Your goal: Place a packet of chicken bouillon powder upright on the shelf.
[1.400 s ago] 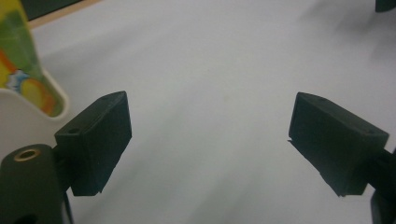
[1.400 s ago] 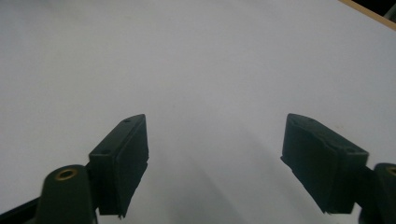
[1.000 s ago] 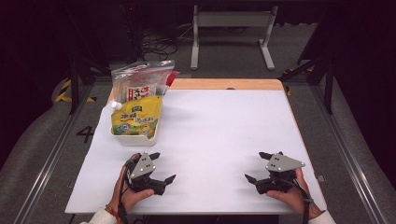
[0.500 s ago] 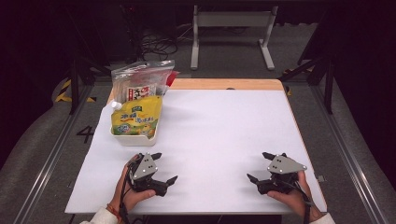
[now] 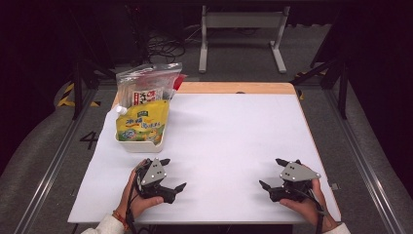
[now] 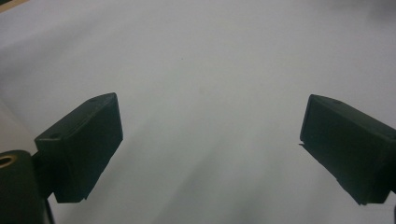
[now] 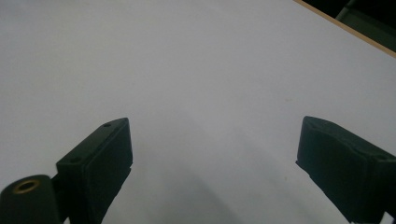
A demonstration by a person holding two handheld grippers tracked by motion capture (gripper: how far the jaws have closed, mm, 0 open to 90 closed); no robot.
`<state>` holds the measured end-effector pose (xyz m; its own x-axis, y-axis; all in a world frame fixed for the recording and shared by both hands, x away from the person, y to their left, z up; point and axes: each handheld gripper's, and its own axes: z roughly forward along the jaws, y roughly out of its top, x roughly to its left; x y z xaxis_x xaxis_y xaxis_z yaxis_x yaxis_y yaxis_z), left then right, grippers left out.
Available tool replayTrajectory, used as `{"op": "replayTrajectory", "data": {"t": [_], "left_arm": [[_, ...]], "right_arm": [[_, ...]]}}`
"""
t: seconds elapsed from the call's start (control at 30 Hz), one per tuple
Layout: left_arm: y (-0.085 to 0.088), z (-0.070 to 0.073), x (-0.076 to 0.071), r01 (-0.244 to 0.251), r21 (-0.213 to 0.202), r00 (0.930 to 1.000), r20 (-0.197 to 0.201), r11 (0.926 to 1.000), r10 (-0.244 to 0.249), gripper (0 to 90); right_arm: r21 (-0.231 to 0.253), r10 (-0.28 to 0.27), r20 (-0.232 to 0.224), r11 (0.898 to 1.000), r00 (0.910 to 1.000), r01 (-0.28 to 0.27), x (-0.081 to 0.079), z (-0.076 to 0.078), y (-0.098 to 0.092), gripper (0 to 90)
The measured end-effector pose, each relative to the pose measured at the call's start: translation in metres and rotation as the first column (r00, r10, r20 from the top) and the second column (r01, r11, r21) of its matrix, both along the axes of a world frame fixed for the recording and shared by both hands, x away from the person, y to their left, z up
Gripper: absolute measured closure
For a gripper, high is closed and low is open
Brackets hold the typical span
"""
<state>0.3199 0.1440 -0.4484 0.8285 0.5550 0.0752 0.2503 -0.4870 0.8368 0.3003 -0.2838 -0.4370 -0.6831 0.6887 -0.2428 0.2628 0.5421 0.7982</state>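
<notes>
My left gripper [image 5: 173, 173] rests on the white table top [image 5: 229, 141] near the front left, held in a hand. It is open with nothing between its jaws. My right gripper [image 5: 271, 173] rests near the front right in the other hand, also open and empty. In the left gripper view the left gripper [image 6: 210, 135] has its two black jaws spread wide over bare white surface. The right gripper view has the right gripper [image 7: 212, 158] the same way, with the table's wooden edge [image 7: 345, 28] at the top right.
A white bin [image 5: 139, 144] stands at the table's left side, just beyond my left gripper. A yellow pouch [image 5: 142, 124] lies in it, and a clear bag of packets [image 5: 146, 87] leans behind. A metal stand [image 5: 241, 34] is on the floor beyond the table.
Both grippers have shifted very slightly to the right on the table. Their jaws stay open.
</notes>
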Motion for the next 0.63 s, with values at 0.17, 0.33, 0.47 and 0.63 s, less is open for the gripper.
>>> {"op": "replayTrajectory", "data": {"t": [0.17, 0.33, 0.47, 0.63], "left_arm": [[-0.0011, -0.0009, 0.0008, 0.003, 0.006, 1.0000, -0.003, 1.0000, -0.003, 6.6], [-0.0015, -0.0011, 0.0014, 0.007, 0.013, 1.0000, -0.004, 0.9999, -0.007, 6.6], [-0.0026, -0.0013, 0.0014, 0.014, 0.020, 0.9999, -0.001, 0.9997, -0.014, 6.7], [-0.0056, -0.0019, 0.0019, 0.025, 0.030, 0.9997, -0.002, 0.9992, -0.025, 6.7]], "right_arm": [[-0.006, 0.000, 0.005, 1.000, 1.0000, 0.000, -0.0003, -0.0003, -0.0001, 10.3], [-0.011, -0.002, -0.001, 1.000, 1.0000, 0.002, 0.0004, -0.0015, -0.0001, 10.3], [-0.011, -0.002, 0.000, 1.000, 1.0000, 0.002, -0.0002, -0.0015, 0.0005, 10.3], [-0.014, -0.006, 0.002, 1.000, 1.0000, 0.006, -0.0017, -0.0015, -0.0002, 10.3]]}}
